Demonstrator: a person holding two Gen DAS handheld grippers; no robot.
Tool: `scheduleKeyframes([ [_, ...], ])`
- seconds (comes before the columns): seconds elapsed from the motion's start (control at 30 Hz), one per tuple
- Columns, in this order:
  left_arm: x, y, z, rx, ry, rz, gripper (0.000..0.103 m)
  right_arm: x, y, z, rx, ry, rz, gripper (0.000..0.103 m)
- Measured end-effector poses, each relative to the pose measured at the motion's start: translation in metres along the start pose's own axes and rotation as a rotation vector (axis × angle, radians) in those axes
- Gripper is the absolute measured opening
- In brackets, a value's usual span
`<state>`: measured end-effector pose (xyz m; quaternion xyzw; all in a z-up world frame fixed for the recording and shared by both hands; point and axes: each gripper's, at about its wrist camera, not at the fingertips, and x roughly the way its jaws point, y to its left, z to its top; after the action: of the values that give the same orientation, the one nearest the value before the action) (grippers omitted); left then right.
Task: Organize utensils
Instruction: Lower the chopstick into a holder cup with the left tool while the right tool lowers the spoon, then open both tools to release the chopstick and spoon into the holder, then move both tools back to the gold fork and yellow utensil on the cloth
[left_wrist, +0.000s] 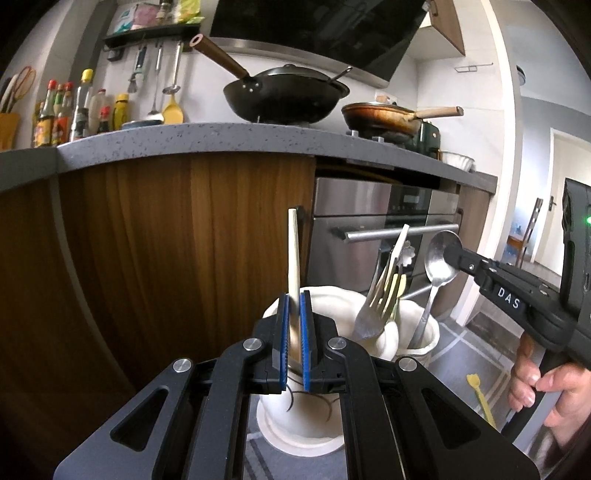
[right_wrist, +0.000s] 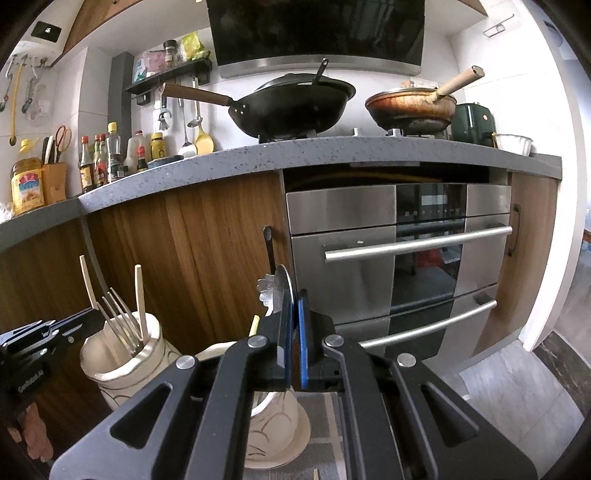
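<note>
**Q:** Blue pads on the left gripper (left_wrist: 294, 332) — what do they do?

**A:** They are clamped on a pale chopstick (left_wrist: 293, 254). It stands nearly upright between them, its top well above the fingertips and its lower end going down past the pads toward the left cup (left_wrist: 295, 424), a white ceramic cup on the floor right under the jaws. The gripper tilts a little downward, facing a wood cabinet front.

**Q:** And just right of that?

**A:** A second cup (left_wrist: 388, 332) touches the first. A fork (left_wrist: 369, 314), tines down and leaning, and some pale sticks stand in it. Behind and to its right a third cup (left_wrist: 430, 332) holds the handle of a spoon (left_wrist: 441, 266).

**Q:** Where is the right gripper (left_wrist: 452, 253)?

**A:** It reaches in from the right edge, tilted slightly down. A hand (left_wrist: 546, 391) grips its handle low in that corner. The jaws are closed on the spoon's bowl, up at the top, while the handle runs down into the third cup.

**Q:** What does the right wrist view add?

**A:** The spoon's bowl shows edge-on, pinched between the pads. Lower left stands the cup with the fork and two pale sticks, the left gripper's black arm beside it.

**Q:** Anything else on the floor?

**A:** A yellow utensil (left_wrist: 480, 398) lies on the grey tiles, near the hand.
</note>
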<state>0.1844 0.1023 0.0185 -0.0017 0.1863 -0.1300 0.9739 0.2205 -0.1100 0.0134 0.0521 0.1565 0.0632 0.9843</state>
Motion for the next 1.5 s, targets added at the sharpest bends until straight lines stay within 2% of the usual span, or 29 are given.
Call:
scheduleKeyframes([
  [0.17,0.006,0.001,-0.001,-0.007,0.029,-0.006,0.006,0.005,-0.005,0.002,0.024,0.021,-0.007,0.003],
  [0.47,0.007,-0.002,-0.002,0.011,0.024,0.002,0.007,0.007,-0.008,0.005,0.028,0.023,-0.007,0.003],
  [0.5,0.007,-0.002,-0.002,0.011,0.024,0.002,0.007,0.006,-0.008,0.005,0.028,0.023,-0.007,0.005],
  [0.6,0.006,-0.003,-0.001,0.003,0.021,0.002,0.019,0.001,-0.012,0.007,0.035,0.018,-0.005,0.018],
  [0.67,0.002,-0.005,0.002,0.007,0.013,0.006,0.021,-0.008,-0.017,0.009,0.037,0.015,-0.004,0.026],
  [0.73,-0.004,-0.007,0.005,0.011,-0.004,0.019,0.033,-0.018,-0.024,0.011,0.042,0.016,0.000,0.041],
  [0.83,-0.018,-0.008,0.013,-0.003,-0.027,0.027,0.051,-0.035,-0.035,0.013,0.037,0.024,0.001,0.052],
  [0.87,-0.023,-0.009,0.015,-0.007,-0.032,0.030,0.055,-0.043,-0.040,0.013,0.028,0.032,-0.006,0.054],
  [0.9,-0.028,-0.010,0.018,-0.012,-0.034,0.031,0.062,-0.048,-0.044,0.012,0.021,0.040,-0.011,0.061],
  [0.93,-0.031,-0.011,0.020,-0.017,-0.034,0.029,0.065,-0.053,-0.047,0.011,0.017,0.047,-0.014,0.069],
  [1.03,-0.043,-0.019,0.024,-0.034,-0.020,0.009,0.076,-0.070,-0.060,0.004,0.003,0.078,-0.012,0.080],
  [1.13,-0.051,-0.033,0.023,-0.026,0.007,-0.006,0.081,-0.080,-0.073,-0.005,0.011,0.111,-0.018,0.088],
  [1.27,-0.055,-0.055,0.012,-0.019,0.058,-0.018,0.091,-0.087,-0.089,-0.023,0.043,0.145,-0.033,0.093],
  [1.5,-0.042,-0.083,-0.023,-0.040,0.154,-0.067,0.093,-0.077,-0.111,-0.054,0.087,0.220,-0.074,0.097],
])
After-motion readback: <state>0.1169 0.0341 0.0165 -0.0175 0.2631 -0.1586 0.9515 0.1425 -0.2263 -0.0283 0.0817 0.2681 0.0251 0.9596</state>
